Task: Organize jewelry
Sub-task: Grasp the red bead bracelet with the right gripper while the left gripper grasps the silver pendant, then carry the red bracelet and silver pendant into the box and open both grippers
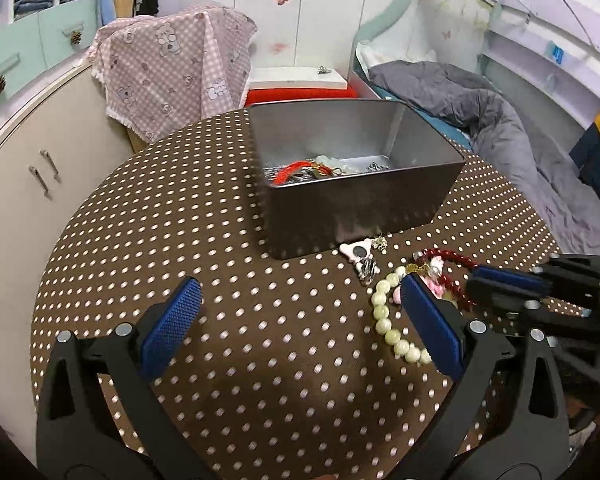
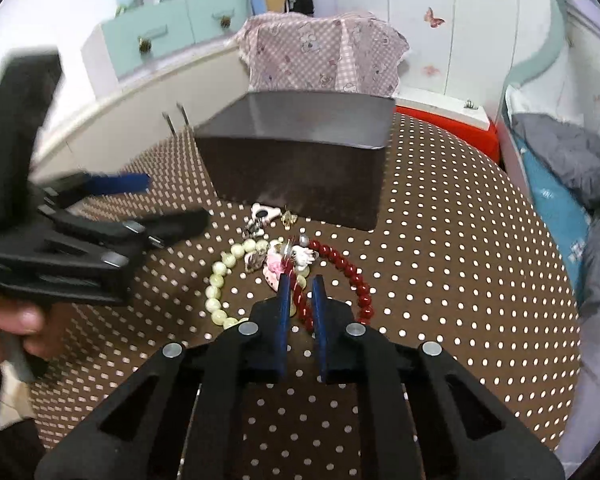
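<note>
On the dotted table (image 2: 460, 240), the right gripper (image 2: 301, 284) seemingly pinched the red bracelet (image 2: 352, 276); the left gripper (image 1: 300, 304) gaped wide beside the box (image 1: 352, 216).

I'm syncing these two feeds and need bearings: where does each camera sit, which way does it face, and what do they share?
Left wrist: sits on the left gripper, facing the gray box across the dotted table; its wide-open fingers show, plus the right gripper.
Right wrist: sits on the right gripper, looking down at the red bead bracelet; its nearly closed fingers straddle the beads, and the left gripper and a hand show.
Shared: box, red bracelet, pale bead bracelet.
</note>
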{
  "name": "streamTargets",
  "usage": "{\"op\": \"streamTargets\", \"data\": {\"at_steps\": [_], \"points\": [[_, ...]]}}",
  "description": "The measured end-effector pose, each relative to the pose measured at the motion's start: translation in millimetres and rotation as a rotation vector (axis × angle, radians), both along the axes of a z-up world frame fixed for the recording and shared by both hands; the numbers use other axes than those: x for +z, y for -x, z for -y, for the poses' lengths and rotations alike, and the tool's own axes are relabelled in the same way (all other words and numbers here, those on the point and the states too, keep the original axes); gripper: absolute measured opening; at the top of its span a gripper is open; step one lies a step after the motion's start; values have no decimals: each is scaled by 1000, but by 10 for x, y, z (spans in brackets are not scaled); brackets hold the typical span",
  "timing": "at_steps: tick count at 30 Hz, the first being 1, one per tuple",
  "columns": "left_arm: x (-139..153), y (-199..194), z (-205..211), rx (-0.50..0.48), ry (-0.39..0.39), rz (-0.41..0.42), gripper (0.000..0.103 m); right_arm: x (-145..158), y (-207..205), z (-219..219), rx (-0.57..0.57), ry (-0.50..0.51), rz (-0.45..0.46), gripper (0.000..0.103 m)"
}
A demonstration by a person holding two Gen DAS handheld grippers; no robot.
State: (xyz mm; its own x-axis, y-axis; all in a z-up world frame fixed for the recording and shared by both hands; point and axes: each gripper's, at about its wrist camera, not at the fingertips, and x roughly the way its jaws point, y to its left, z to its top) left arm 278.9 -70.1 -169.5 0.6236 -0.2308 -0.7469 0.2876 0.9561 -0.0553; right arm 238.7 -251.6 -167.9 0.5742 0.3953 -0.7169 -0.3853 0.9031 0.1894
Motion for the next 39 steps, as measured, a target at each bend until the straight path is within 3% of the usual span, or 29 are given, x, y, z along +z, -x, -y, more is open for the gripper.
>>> {"op": "streamTargets", "data": {"at_steps": [7, 12, 13, 14, 16, 20, 21, 24, 25, 27, 28, 32, 39], "points": [[-133, -185, 229, -1, -30, -28, 97, 42, 15, 104, -16, -13, -11, 9], [-222, -221, 265, 11, -20, -57, 88, 9, 48, 124, 2, -17, -16, 12], [-226, -215, 265, 10, -15, -59, 86, 9, 34, 110, 9, -19, -16, 19], [-226, -210, 251, 12, -7, -62, 83, 13, 50, 98, 14, -15, -10, 36], [-228, -206, 224, 15, 2, -65, 81, 35, 55, 56, 31, -3, 10, 55], [-221, -217, 173, 18, 25, -68, 79, -4, -14, -54, 56, 54, 11, 52], [-233, -230, 177, 13, 18, -69, 73, -33, -36, -103, 66, 74, 6, 50], [-251, -251, 216, 5, -23, -54, 65, -125, -75, -194, 96, 100, -12, 31], [-249, -246, 222, 1, -28, -49, 61, -155, -86, -211, 98, 114, -19, 17], [-235, -233, 199, -7, -25, -40, 31, -165, -77, -224, 100, 109, -22, 10], [-229, -229, 171, -15, -7, -44, 24, -149, -53, -226, 96, 113, -13, 7], [-212, -162, 77, -48, 39, -50, 22, -69, 22, -165, 88, 73, -7, 7], [-131, -11, -57, -55, 67, -28, 21, 137, 110, 127, 47, -90, -11, 7]]}}
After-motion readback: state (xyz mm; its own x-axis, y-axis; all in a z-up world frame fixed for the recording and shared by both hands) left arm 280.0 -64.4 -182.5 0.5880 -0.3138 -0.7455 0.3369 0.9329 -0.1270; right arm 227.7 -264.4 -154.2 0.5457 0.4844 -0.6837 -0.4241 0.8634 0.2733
